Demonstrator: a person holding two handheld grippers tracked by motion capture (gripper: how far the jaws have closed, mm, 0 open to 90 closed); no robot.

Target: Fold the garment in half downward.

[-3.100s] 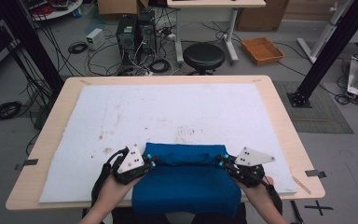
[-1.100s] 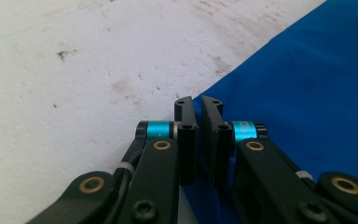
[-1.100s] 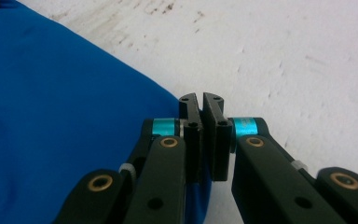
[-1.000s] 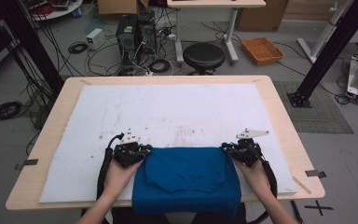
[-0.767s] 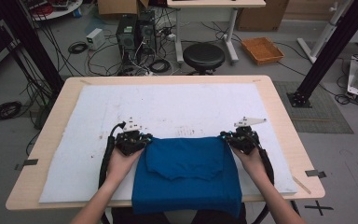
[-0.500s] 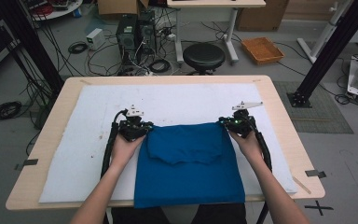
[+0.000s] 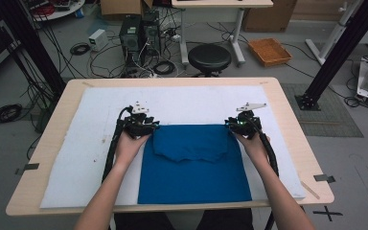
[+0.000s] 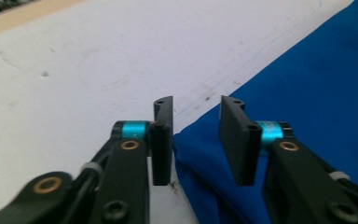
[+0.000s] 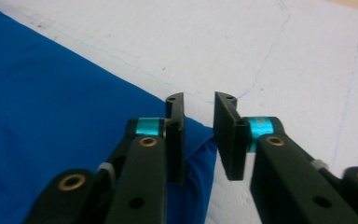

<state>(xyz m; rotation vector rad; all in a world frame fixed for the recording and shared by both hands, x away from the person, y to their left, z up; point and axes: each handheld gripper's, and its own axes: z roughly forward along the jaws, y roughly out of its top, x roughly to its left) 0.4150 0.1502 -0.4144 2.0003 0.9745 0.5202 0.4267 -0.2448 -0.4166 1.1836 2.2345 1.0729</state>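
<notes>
So you've got the blue fabric garment (image 7: 194, 165) spread flat on the white padded mat (image 7: 76, 158) that covers the light wooden table (image 7: 52, 129), near edge at your side, far edge roughly across the middle of the mat. Your two grippers sit right at that far edge, one at each corner: the left gripper (image 7: 143, 125) at the far-left corner, the right gripper (image 7: 238, 123) at the far-right one.

What matters for the next move: the cloth lies toward you from both claws, and its far edge runs straight across between them, so neither hand is really nearer, each owns its own corner.

In the left gripper view, the left gripper (image 8: 196, 140) has just been opening and its jaws stand apart at a moderate gap; the garment's corner (image 8: 307, 93) pokes up between them, but the pads don't look to be pressing on it. Same story in the right gripper view: the right gripper (image 9: 199, 137) has just been opening, there's a narrower gap, and the blue corner (image 9: 74, 107) is bunched against the inner jaw but looks let go.

The cloth itself looks like smooth, thin knit, deep solid blue. There's a folded-over flap (image 7: 191, 146) along the far edge with a wavy lower border, so it's doubled there. Looks pretty neat otherwise, sides fairly straight. I'd guess you're between folds here.
</notes>
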